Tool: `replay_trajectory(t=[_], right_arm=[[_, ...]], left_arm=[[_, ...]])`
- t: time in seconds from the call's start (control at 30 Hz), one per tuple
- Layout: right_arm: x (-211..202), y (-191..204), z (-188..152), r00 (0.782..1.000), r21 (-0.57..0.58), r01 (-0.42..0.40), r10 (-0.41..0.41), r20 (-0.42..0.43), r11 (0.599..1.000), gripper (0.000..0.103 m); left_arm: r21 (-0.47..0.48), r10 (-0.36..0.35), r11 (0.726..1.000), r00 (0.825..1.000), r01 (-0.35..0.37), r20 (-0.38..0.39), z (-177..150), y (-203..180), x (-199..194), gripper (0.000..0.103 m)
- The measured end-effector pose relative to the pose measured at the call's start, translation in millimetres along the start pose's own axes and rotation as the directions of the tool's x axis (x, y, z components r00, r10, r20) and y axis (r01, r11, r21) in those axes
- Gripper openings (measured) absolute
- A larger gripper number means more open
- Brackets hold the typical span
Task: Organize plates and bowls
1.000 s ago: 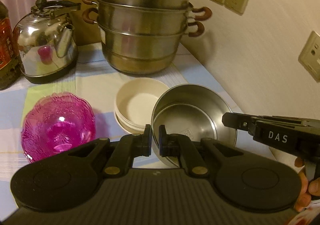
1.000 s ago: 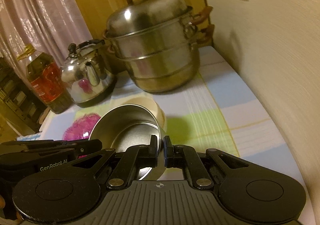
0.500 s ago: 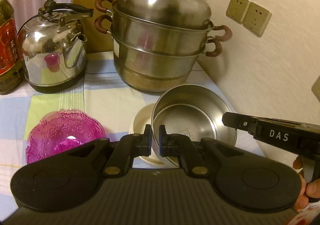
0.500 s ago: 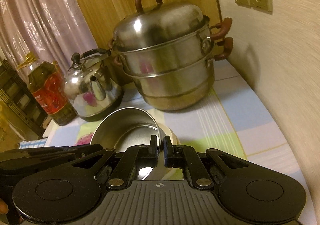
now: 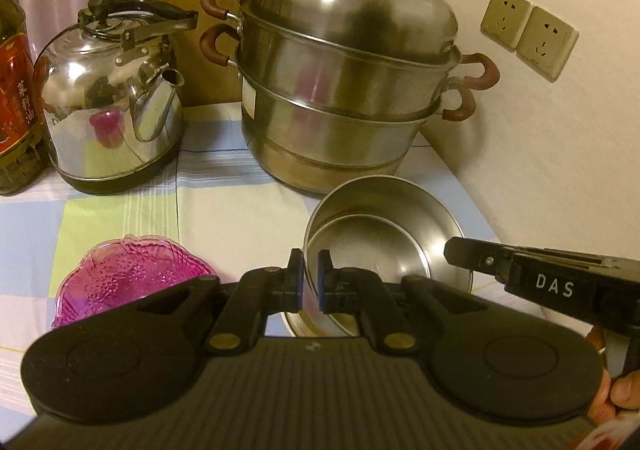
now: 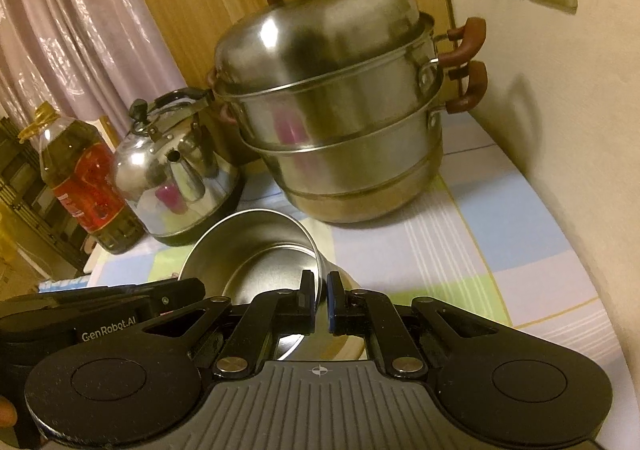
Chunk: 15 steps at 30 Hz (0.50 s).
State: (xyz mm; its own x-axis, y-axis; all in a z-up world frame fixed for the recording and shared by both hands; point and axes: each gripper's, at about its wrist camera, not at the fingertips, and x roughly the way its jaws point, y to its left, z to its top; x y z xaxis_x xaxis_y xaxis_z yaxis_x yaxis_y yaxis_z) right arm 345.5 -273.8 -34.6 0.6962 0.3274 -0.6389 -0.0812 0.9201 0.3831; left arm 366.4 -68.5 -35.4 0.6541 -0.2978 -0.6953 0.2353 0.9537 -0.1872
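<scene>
Leftmost in the left wrist view, a cooking oil bottle (image 5: pixel 14 97) with a red label stands at the back of the checked tablecloth (image 5: pixel 224 205), and just beside it sits a shiny steel kettle (image 5: pixel 114 105) with a black handle. Nearer the camera, a pink glass bowl (image 5: pixel 128 278) rests on the cloth, well apart from the kettle. Behind the middle of the table, a two-tier steel steamer pot (image 5: pixel 344 89) with brown handles and a domed lid stands against the wooden panel. In front of it, the steel bowl (image 5: pixel 384 242) is held above the table, tilted with its opening toward the camera. The left gripper (image 5: pixel 309 282) is clamped on the bowl's near left rim, one pad inside and one outside. A cream bowl (image 5: pixel 304 324) shows partly beneath the steel bowl, mostly hidden by the gripper. To the right, the right gripper (image 5: pixel 454 252) reaches in from the side and grips the opposite rim; its own view shows its fingers (image 6: pixel 308 292) closed over the rim's edge. A hand (image 5: pixel 616 390) holds that tool at the right edge. Farther right, two wall sockets (image 5: pixel 528 33) are set in the pale wall.
</scene>
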Motion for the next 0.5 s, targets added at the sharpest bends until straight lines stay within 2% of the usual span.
replay_trajectory(t=[0.5], right_arm=[[19, -5, 0, 0.999, 0.009, 0.01, -0.009, -0.052, 1.0, 0.006]], left_arm=[[-0.022, -0.005, 1.0, 0.998, 0.004, -0.055, -3, 7, 17, 0.006]])
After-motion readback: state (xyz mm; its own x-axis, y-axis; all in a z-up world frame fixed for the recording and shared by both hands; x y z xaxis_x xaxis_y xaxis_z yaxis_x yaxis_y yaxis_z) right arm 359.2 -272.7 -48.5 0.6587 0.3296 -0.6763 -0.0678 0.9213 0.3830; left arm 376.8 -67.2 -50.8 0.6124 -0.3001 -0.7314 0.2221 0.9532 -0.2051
